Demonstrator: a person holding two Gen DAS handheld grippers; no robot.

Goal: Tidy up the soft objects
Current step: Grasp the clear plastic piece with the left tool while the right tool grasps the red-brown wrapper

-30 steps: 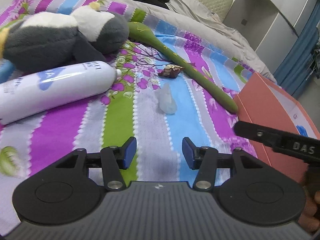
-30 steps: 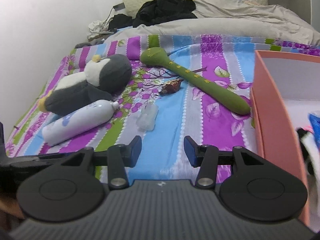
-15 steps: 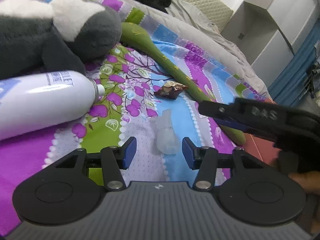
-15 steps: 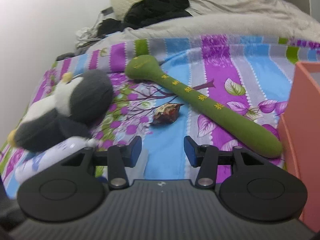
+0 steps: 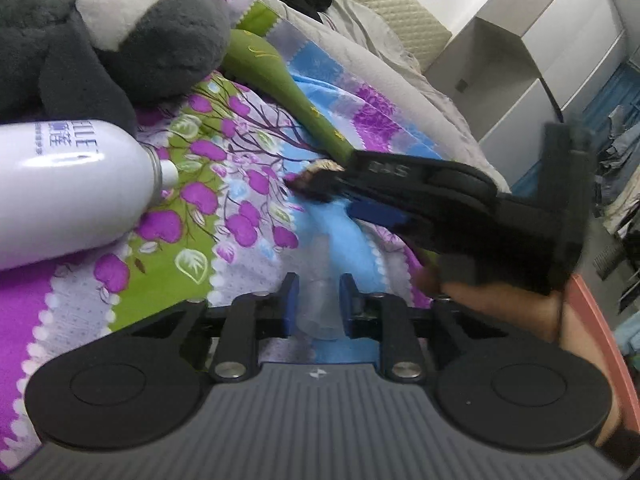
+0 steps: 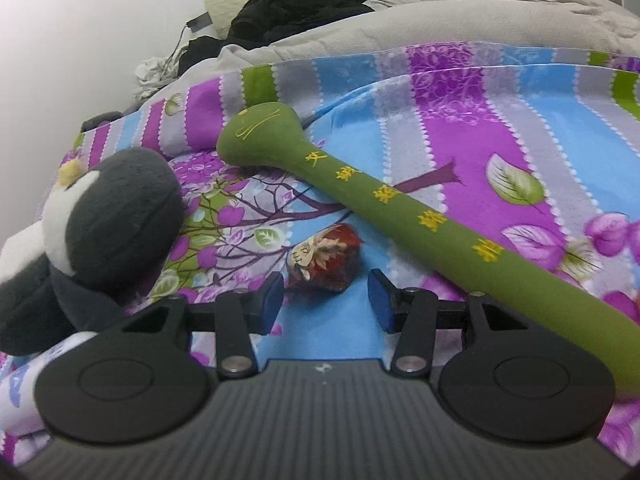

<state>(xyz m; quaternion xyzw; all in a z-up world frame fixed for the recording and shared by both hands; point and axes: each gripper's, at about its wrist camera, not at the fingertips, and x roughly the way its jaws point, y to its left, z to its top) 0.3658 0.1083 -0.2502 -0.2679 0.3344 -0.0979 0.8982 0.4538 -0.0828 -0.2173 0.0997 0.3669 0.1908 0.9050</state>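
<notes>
Left wrist view: the left gripper is closing its blue-padded fingers around a small translucent, soft-looking plastic piece lying on the striped floral bedspread; pads look just at its sides, full pinch not certain; likely light, squashy and a bit slick, so hold it across the middle. Right wrist view: the right gripper holds its fingers apart, empty, either side of a crumpled red-brown foil wrapper beside the long green padded mallet. Wrapper probably weightless and crushable; grip its bulk, not a loose edge.
</notes>
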